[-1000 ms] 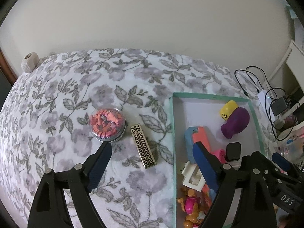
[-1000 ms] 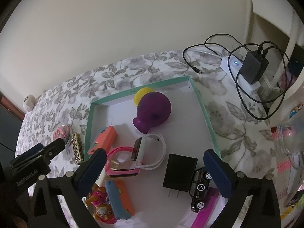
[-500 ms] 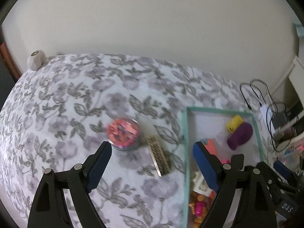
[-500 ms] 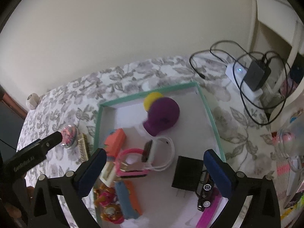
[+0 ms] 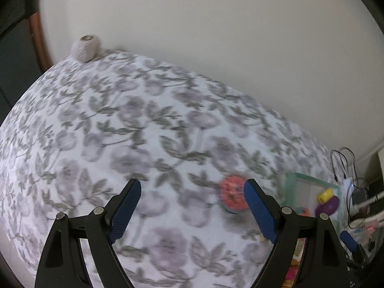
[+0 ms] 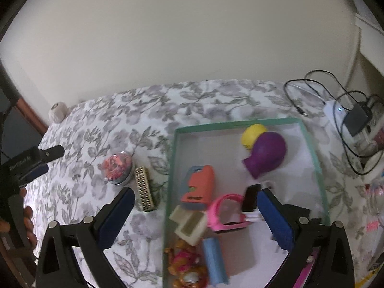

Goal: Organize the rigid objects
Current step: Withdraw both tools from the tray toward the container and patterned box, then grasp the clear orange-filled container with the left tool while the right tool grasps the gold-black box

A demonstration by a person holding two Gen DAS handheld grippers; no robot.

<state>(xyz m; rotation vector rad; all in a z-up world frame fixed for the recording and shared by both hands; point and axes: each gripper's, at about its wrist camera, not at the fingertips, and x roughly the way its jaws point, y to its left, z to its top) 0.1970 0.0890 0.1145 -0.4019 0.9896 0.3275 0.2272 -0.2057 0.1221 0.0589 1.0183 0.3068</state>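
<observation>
Left of the right gripper [image 6: 194, 218], left gripper [image 5: 192, 212] casing label blurred, unreadable; both spread wide, nothing held.

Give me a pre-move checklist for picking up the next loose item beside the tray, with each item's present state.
1. Left tongs open and empty: ok, only floral cloth between the jaws.
2. Right tongs open and empty: ok, they hang over the tray's near left edge, gripping nothing.
3. Items left outside the green-rimmed tray: not ok, the clear-domed round container with red contents and the patterned gold bar lie on the cloth.
4. Those two apart enough to grip singly: cannot tell, they lie close side by side.
5. Left tongs lined up on the container: not ok, it sits beside the right-hand jaw, not between the jaws.
6. Room in the tray: ok, bare floor shows near the purple toy.
</observation>
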